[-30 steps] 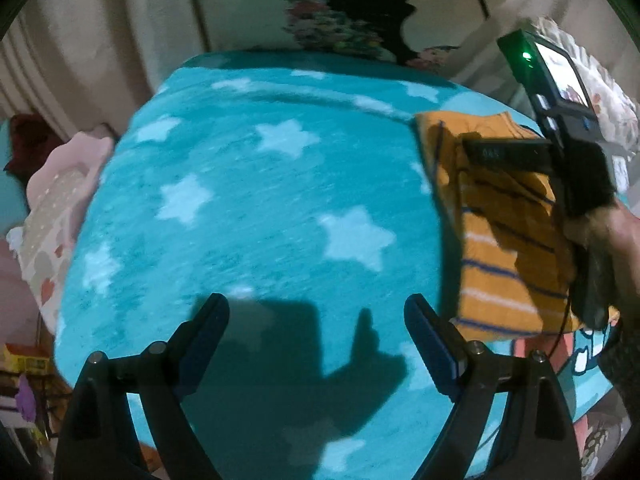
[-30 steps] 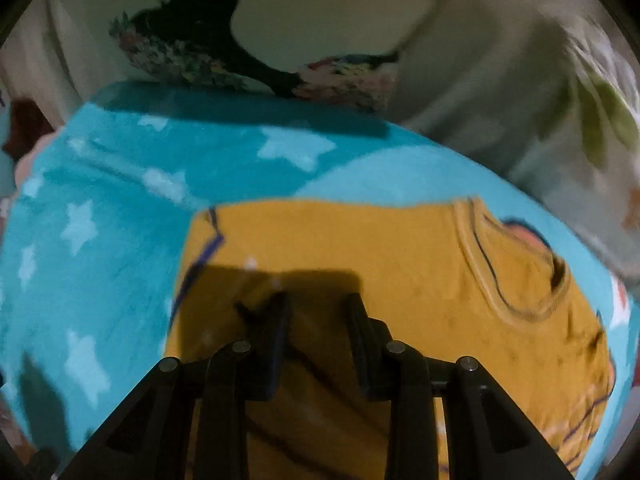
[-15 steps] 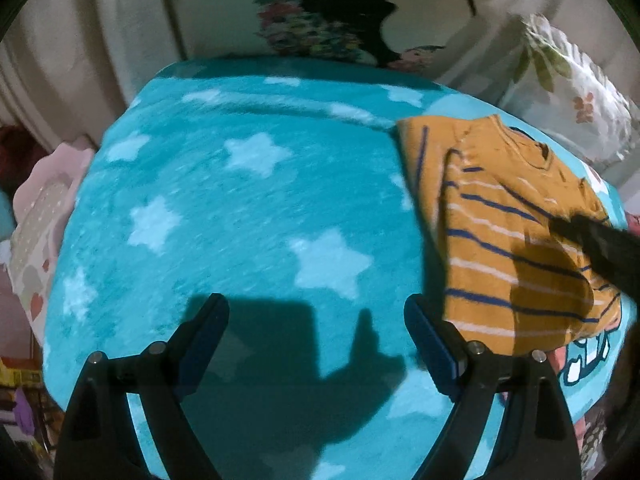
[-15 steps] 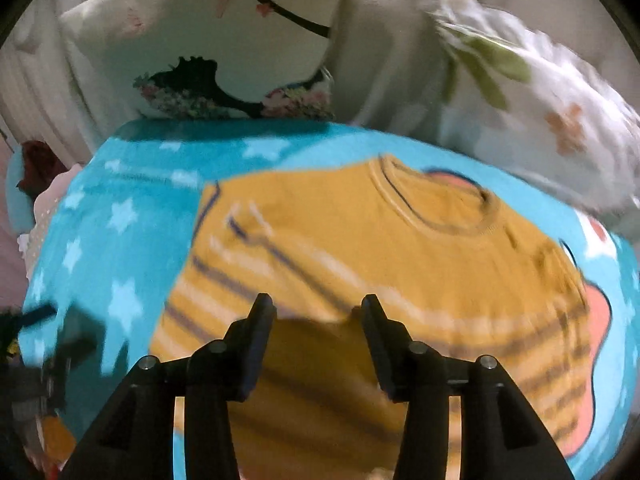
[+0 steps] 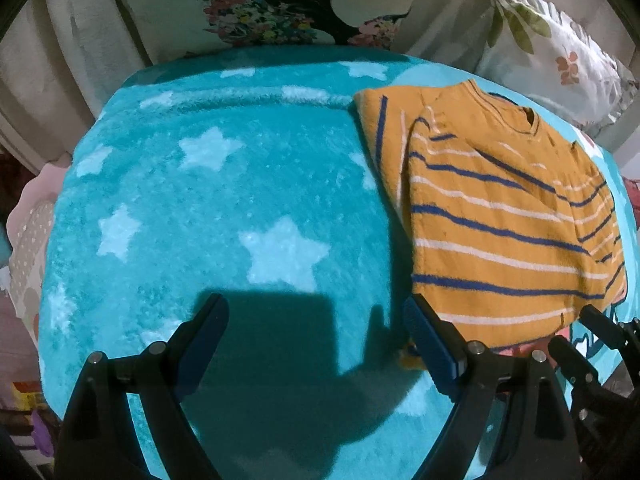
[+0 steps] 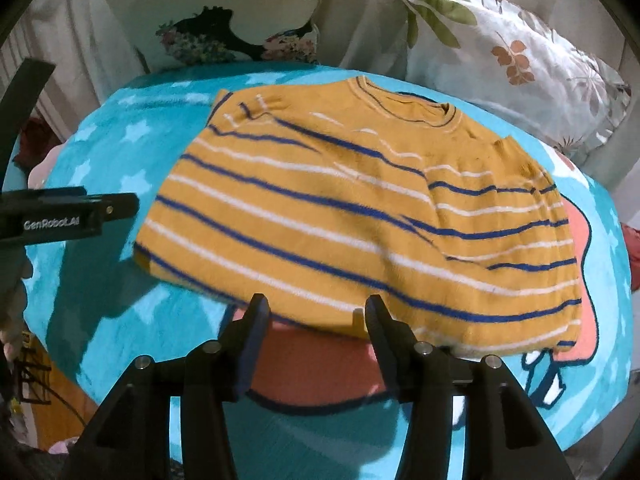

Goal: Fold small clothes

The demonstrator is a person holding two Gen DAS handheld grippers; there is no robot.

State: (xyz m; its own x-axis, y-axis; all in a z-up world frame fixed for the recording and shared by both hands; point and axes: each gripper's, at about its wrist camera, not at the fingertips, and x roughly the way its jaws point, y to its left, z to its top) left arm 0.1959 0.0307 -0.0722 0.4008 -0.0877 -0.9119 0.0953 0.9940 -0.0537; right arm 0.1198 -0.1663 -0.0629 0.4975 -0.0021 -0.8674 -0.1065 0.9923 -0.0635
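1 striped yellow shirt (image 6: 360,216) lies flat on the turquoise star blanket (image 5: 208,208), sleeves folded in, collar toward the pillows (image 6: 516,56). The left tongs (image 5: 316,336) hang wide apart over bare blanket, just left of the shirt's hem, gripping nothing. The right tongs (image 6: 312,332) are opening at the near hem, empty.

Striped mustard sweater (image 6: 360,216) flat on blanket (image 6: 100,288)
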